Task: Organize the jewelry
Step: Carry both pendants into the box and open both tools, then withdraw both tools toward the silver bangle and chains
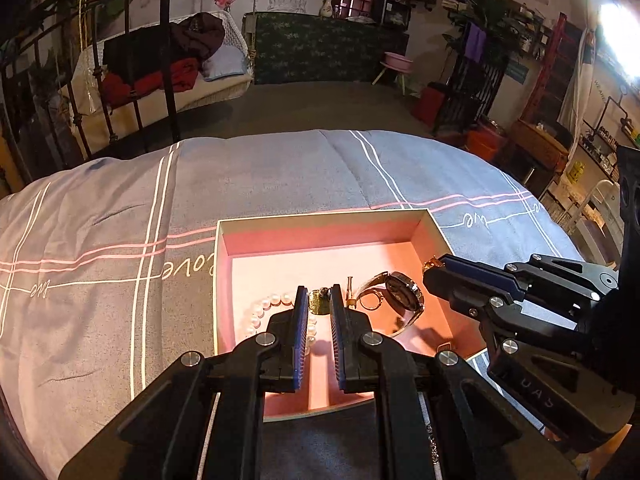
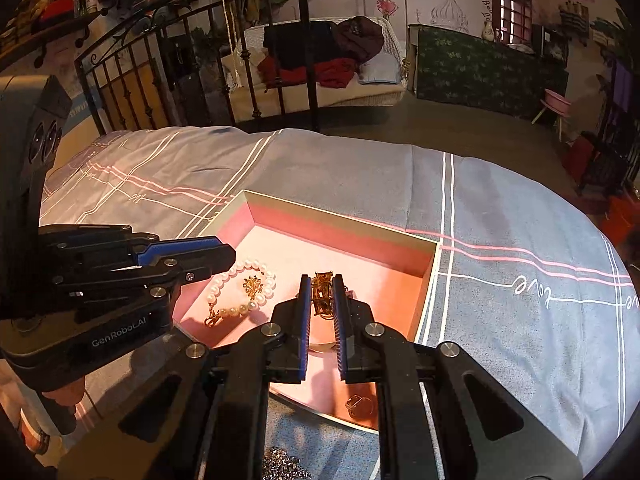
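Both over the pink-lined box (image 1: 320,216) — left gripper (image 1: 319,294) nearly closed, nothing clearly clamped; right gripper (image 2: 322,282) likewise, gold bracelet (image 2: 322,294) between the tips, grip unclear.

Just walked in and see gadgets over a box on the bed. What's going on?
A person is sorting jewelry with two handheld grippers over an open pink-lined box on the bedspread. Inside lie a pearl bracelet, a watch and gold pieces. The left gripper and right gripper both hover over the box, jaws nearly shut; neither clearly holds anything.
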### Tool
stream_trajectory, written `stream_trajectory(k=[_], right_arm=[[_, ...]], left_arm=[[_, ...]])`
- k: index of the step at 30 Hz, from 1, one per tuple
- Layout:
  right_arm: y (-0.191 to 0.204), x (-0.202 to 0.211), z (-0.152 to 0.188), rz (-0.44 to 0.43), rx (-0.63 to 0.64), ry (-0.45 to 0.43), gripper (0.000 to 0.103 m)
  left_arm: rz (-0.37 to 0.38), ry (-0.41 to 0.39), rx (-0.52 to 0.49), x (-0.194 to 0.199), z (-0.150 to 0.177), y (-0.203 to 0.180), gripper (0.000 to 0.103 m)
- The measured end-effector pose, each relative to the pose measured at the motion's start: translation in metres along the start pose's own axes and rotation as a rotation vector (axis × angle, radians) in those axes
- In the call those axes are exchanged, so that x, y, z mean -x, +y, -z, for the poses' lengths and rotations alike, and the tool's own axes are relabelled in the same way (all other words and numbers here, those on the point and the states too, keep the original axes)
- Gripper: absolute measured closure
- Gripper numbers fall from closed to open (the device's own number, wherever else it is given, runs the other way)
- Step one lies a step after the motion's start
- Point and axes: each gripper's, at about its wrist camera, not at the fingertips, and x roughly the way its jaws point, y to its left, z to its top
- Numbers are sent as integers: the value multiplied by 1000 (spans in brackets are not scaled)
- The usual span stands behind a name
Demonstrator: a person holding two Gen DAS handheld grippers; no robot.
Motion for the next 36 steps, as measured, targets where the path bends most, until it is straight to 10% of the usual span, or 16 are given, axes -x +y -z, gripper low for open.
stream_trajectory(k=[17, 20, 21, 28, 36], right_arm=[[4, -16, 7, 3, 27, 68, 91], [1, -3, 8, 40, 25, 33, 38], [-1, 7, 9, 58, 20, 0, 14], [-31, 68, 46, 20, -81, -76, 6], [-18, 55, 125, -55, -102, 138, 6]], left_arm=[[-17, 23, 10, -11, -4, 3, 88], [-46, -6, 43, 3, -7, 7, 12], [-42, -44, 69, 14, -7, 11, 9], [34, -79, 69, 56, 35, 10, 8], [1, 37, -36, 31, 108, -12, 10]])
